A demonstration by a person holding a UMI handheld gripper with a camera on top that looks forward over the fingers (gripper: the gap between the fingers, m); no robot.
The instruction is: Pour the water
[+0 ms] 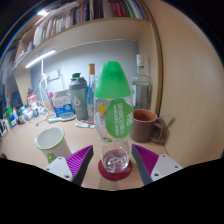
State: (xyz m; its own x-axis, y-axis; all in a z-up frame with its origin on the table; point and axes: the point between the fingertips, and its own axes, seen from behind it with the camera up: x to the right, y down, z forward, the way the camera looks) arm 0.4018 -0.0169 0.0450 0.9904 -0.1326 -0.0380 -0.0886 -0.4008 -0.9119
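Note:
A clear plastic bottle [114,115] with a green cap and a green label stands upright on a round red coaster [101,172] on the pale table. My gripper [112,153] is open around its lower part. The bottle stands between the two fingers, with a small gap at each side. The magenta pads [80,160] flank the bottle's clear base. A white cup [52,143] with a greenish inside stands to the left of the fingers. A brown mug [147,125] stands just right of the bottle and a little behind it.
Behind the bottle are a clear glass bottle [143,85], a teal-lidded jar [78,97] and several small bottles along the left wall [20,112]. A shelf of books [70,20] hangs above. A pale wall panel rises at the right.

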